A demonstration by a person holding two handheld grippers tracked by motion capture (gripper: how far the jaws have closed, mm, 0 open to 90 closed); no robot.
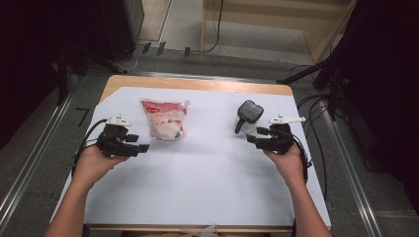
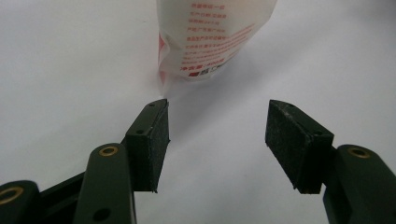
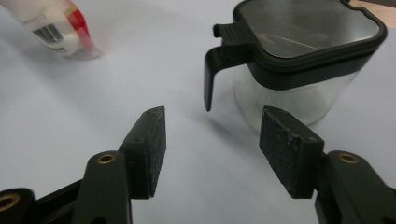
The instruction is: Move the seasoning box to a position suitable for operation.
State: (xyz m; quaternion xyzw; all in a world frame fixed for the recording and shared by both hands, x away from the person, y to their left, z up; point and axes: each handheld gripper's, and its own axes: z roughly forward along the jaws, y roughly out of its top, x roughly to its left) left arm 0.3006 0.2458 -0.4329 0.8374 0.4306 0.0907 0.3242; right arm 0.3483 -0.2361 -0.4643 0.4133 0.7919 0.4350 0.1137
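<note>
Glossy pouch [image 1: 165,120], clear lidded jar [image 1: 248,118]

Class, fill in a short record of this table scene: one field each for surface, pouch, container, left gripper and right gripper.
surface: white sheet over a wooden table
pouch: red-and-white bag, lying flat, untouched
container: clear jug with black lid and handle, upright
left gripper: open, nothing between the jaws, facing the pouch
right gripper: open, nothing between the jaws, facing the jug

Past my claws I see a white sheet [image 1: 207,182] covering a wooden table [image 1: 197,84], grey floor [image 1: 29,143] with metal rails [image 1: 356,177] flanking, pale wooden furniture [image 1: 276,19] beyond, dark stands [image 1: 64,64] and cables [image 1: 316,106].
</note>
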